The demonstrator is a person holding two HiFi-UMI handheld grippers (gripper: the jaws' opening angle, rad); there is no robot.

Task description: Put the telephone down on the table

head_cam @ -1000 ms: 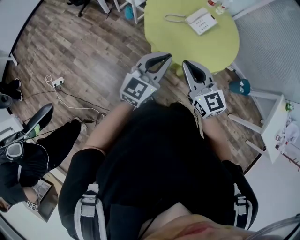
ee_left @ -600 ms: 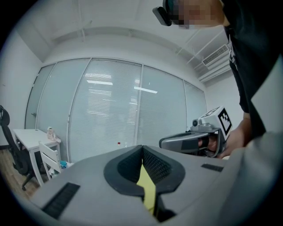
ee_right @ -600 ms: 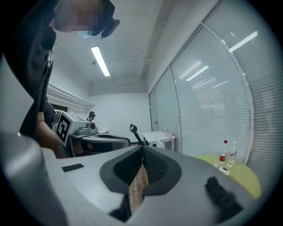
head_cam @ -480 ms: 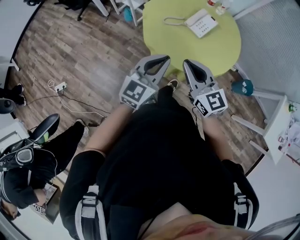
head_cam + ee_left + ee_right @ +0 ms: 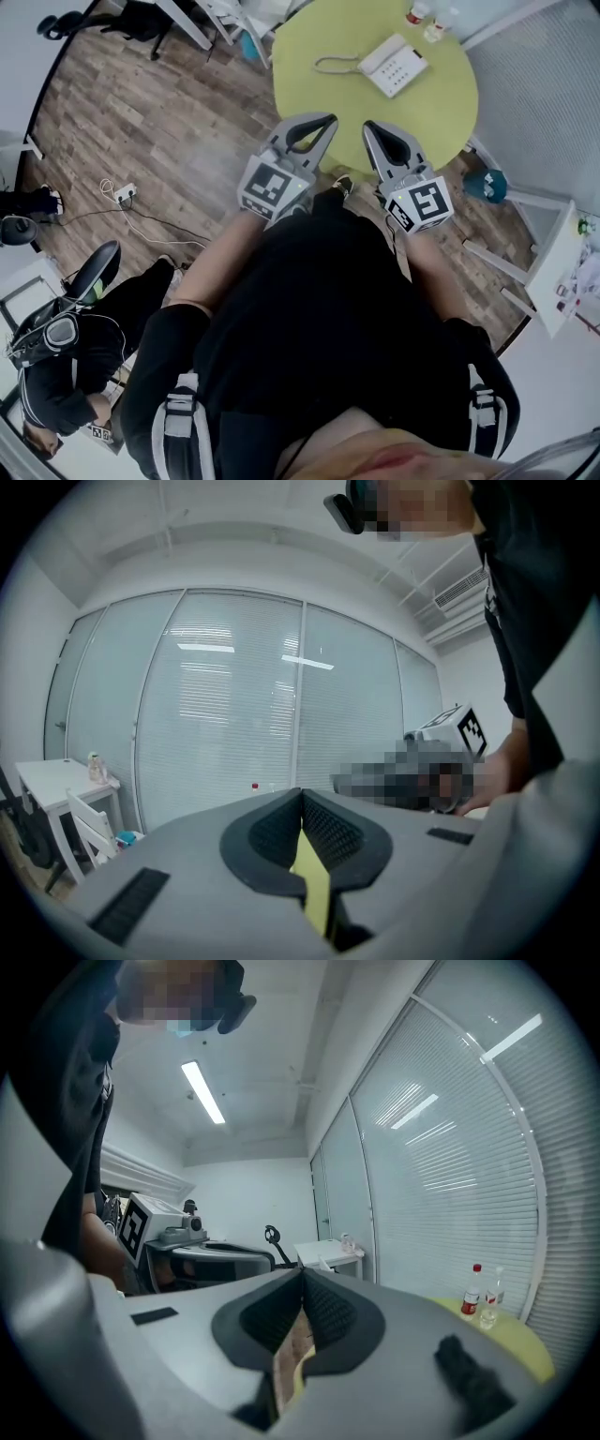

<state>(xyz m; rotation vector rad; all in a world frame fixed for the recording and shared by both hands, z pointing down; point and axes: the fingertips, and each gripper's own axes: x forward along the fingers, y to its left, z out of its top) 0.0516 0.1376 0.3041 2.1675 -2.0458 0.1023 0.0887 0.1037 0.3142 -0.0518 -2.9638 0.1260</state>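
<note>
In the head view, the white push-button telephone is seen resting on the round yellow-green table at twelve o'clock, well apart from the left gripper and right gripper. In the left gripper view the jaws are pressed together on nothing; likewise in the right gripper view, so the task is judged done.

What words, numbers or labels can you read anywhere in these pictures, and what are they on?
No text can be read in any view.
Telephone keys: too small to read.
Bottle label: too small to read.
Marker cubes: black-and-white square patterns only, no letters or digits.
</note>
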